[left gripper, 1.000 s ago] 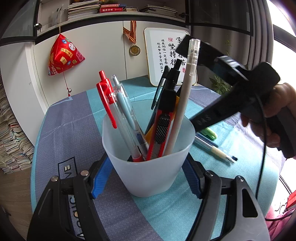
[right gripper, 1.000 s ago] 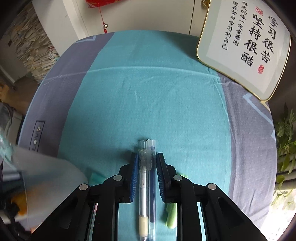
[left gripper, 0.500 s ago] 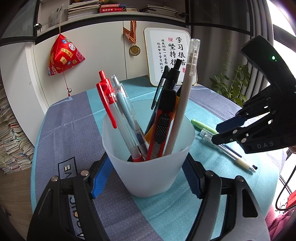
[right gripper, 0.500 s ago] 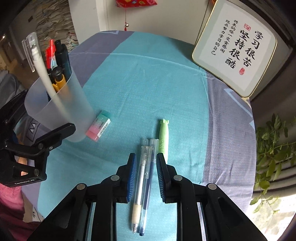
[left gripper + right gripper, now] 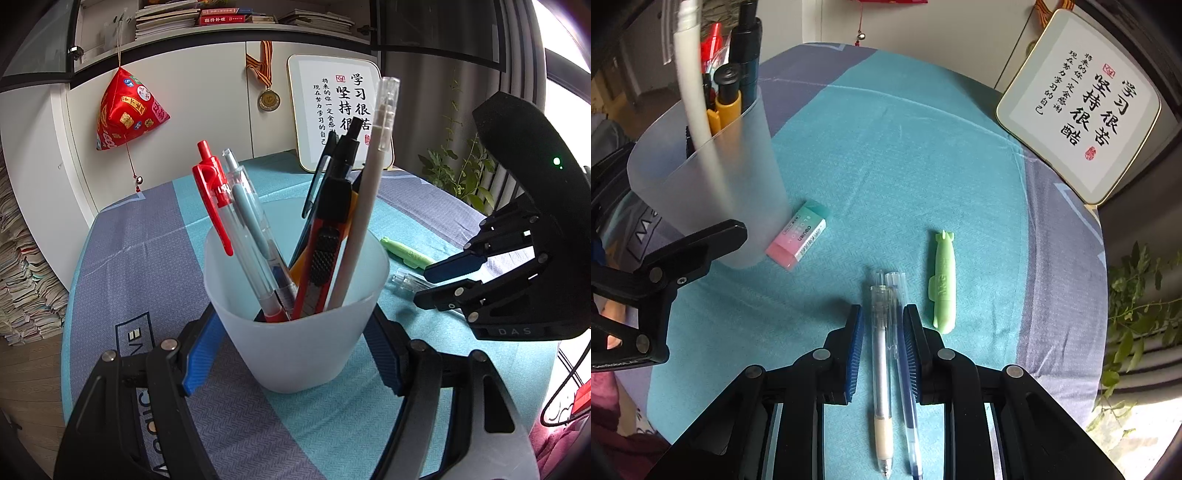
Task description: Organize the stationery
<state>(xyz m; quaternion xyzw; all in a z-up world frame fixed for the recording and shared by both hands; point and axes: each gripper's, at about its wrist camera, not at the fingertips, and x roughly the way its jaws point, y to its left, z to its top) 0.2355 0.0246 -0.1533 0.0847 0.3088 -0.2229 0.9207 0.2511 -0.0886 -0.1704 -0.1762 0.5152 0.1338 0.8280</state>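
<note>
**Right claw swings out over two pens**

Since a second ago the right claw (image 5: 881,332) has swept away from the cup (image 5: 295,314), and the eraser (image 5: 796,234) has come into view. Two pens (image 5: 886,350) lie on the surface between its slightly parted pads, whether gripped I cannot tell. The left claw (image 5: 295,354) stays clamped on the cup.

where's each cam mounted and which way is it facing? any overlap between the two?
Left wrist: on the left tongs, looking forward, slightly down at the frosted plastic cup they clamp; right tongs beyond.
Right wrist: on the right tongs, looking steeply down at two clear pens lying between the pads; the hand holding the left tongs peeks in at left.
Shared: cup, pens, green pen, teal tablecloth.
</note>
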